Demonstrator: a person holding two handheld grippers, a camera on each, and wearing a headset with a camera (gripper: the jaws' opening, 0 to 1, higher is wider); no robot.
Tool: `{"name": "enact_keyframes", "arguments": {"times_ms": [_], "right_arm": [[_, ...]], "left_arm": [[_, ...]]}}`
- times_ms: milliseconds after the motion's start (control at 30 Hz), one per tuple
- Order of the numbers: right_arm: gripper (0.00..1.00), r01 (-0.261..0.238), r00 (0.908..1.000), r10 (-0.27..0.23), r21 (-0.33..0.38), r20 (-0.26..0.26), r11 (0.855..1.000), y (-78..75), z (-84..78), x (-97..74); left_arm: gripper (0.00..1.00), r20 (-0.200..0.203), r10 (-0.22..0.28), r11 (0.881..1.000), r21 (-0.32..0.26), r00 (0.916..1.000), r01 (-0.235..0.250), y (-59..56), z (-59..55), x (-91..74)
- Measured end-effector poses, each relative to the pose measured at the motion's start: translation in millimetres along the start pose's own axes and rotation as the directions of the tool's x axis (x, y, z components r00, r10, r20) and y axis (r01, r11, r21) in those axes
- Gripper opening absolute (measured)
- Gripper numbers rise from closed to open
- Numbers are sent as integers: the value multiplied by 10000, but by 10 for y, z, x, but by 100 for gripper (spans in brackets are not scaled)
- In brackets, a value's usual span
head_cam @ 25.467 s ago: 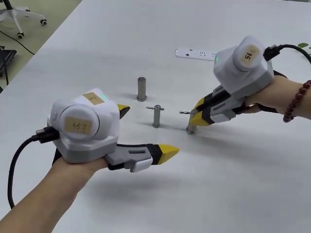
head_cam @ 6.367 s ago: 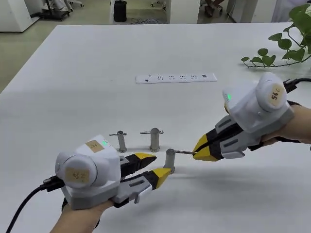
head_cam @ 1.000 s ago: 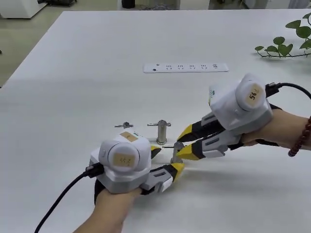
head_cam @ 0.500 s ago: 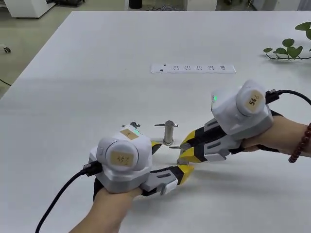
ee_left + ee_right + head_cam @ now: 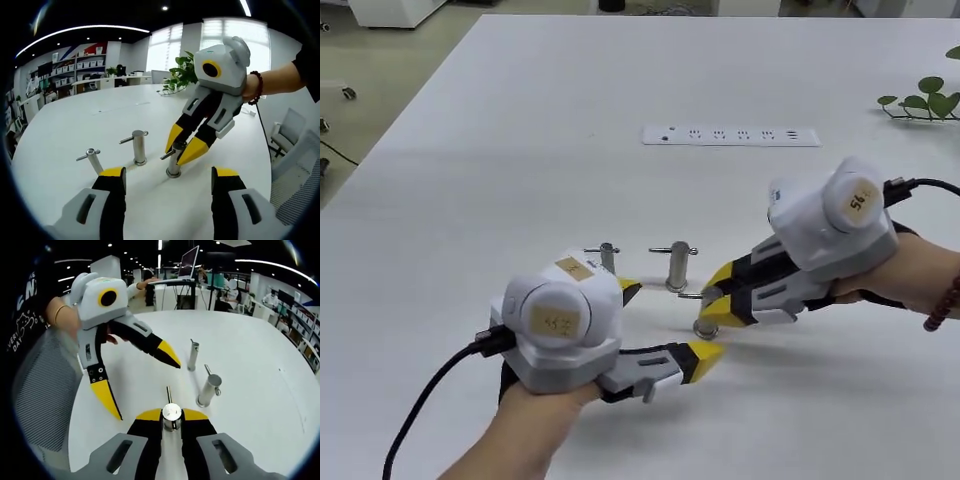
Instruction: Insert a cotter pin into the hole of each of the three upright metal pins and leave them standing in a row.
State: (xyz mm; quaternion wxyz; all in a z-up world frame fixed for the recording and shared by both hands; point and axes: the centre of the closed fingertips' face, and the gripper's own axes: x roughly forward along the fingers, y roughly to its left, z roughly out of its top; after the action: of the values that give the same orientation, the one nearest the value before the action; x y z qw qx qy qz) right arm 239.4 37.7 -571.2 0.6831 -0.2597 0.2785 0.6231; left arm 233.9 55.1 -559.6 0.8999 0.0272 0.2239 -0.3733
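Right tool is clenched on the head of the short upright grey steel pin that stands nearest me, 1 yellow tip on either side. In the right gripper view the pin's round top sits squarely between my jaws. The thin steel cotter pin pokes out of the far side of that head and runs straight on along my tool's own axis, toward the left of the head view frame. Its long axis and my tool's are in line, so I judge it to be through the hole. Its near end is hidden under my jaws, and I cannot tell how far it is seated.

Left tool is released, jaws wide apart. The same pin stands just ahead of it, between the lines of its jaws, untouched.

On the white bench, at the centre of the head view, the middle pin and the left-hand pin stand upright, each with a cotter pin across its top. The pin I hold stands to the lower right of the middle one, off their line. The next move turns on that offset: to make a row of 3, I judge it must slide toward the upper right until level with the other 2.
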Motion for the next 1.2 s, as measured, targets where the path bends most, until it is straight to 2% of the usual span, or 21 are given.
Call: {"name": "enact_keyframes", "arguments": {"times_ms": [233,567,867,1200], "right_arm": [[8,93,9999,-95,162,86,9998,-41,17,-27],[8,275,9995,-275,-28,-126,9996,-156,-12,-111],[8,409,9987,-412,-101,-307,9991,-271,-58,-171],[8,618,9966,-619,-39,-538,9981,-439,-135,-238]], "left_arm": [[76,115,143,9998,124,9998,-145,52,42,-90],[82,309,492,9988,-86,9983,-489,185,100,-265],[88,171,758,9971,27,9970,-759,298,79,-384],[94,187,949,9955,-49,9953,-948,378,98,-447]]}}
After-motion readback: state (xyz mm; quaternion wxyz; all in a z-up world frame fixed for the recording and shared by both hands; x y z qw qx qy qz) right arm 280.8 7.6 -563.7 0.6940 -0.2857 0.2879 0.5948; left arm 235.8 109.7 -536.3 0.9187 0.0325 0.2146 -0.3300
